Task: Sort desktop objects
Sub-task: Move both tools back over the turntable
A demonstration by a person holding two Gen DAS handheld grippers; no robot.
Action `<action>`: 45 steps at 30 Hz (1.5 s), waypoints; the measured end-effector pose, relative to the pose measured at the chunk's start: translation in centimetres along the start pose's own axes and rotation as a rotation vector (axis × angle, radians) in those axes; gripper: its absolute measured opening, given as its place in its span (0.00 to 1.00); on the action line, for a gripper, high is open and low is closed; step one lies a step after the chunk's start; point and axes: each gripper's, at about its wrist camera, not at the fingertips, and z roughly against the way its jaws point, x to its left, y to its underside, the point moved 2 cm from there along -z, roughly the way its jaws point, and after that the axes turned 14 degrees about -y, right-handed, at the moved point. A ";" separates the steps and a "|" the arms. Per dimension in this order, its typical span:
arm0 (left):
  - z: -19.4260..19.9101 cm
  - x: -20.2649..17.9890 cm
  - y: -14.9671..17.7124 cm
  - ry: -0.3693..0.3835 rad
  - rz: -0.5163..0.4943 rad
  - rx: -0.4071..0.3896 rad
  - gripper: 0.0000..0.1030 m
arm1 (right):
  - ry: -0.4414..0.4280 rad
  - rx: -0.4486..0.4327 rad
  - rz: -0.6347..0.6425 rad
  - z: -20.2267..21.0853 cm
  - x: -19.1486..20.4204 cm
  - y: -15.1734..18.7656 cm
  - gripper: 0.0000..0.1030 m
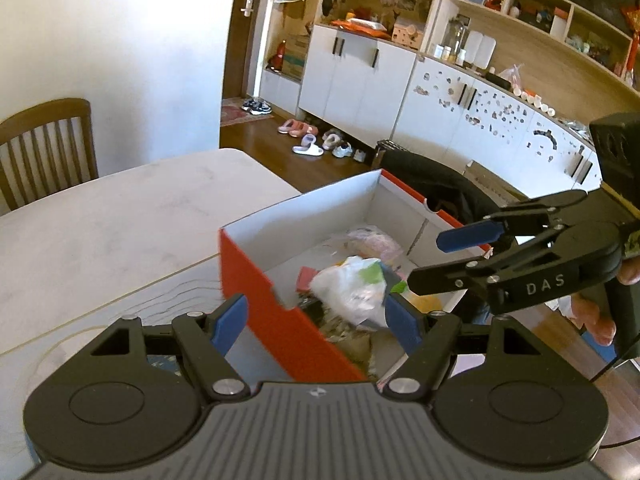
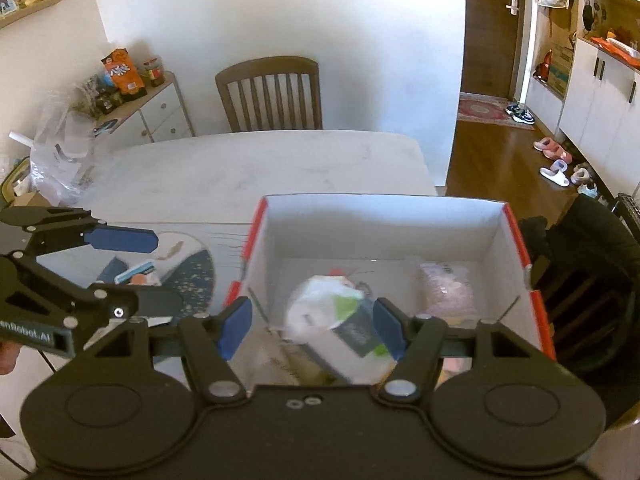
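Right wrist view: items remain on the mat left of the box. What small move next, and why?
Probably swing the left gripper down onto the small blue item on the mat: both grippers look empty, and the box already holds the white bag.

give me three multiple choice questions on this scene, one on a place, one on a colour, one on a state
1. Where is the crumpled white plastic bag?
A. on the wooden chair
B. inside the box
C. on the floor

2. What colour is the outside of the open cardboard box?
A. red
B. green
C. black

3. What do the right tongs hold?
A. a slipper
B. a bottle
C. nothing

Answers: 1 B, the bag lies among the box's contents. 2 A, its outer walls are red, its inside white. 3 C, its blue pads stand apart, gripping nothing.
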 end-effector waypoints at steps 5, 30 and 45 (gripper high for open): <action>1.5 2.4 0.9 -0.009 0.001 -0.010 0.73 | 0.006 -0.007 0.014 -0.7 2.9 0.2 0.65; 6.0 15.8 9.1 -0.079 0.025 -0.025 0.99 | -0.032 -0.041 0.084 -9.2 14.6 2.3 0.90; 2.1 20.5 14.1 -0.114 -0.002 0.045 0.99 | -0.053 0.021 0.139 -16.0 16.2 2.6 0.97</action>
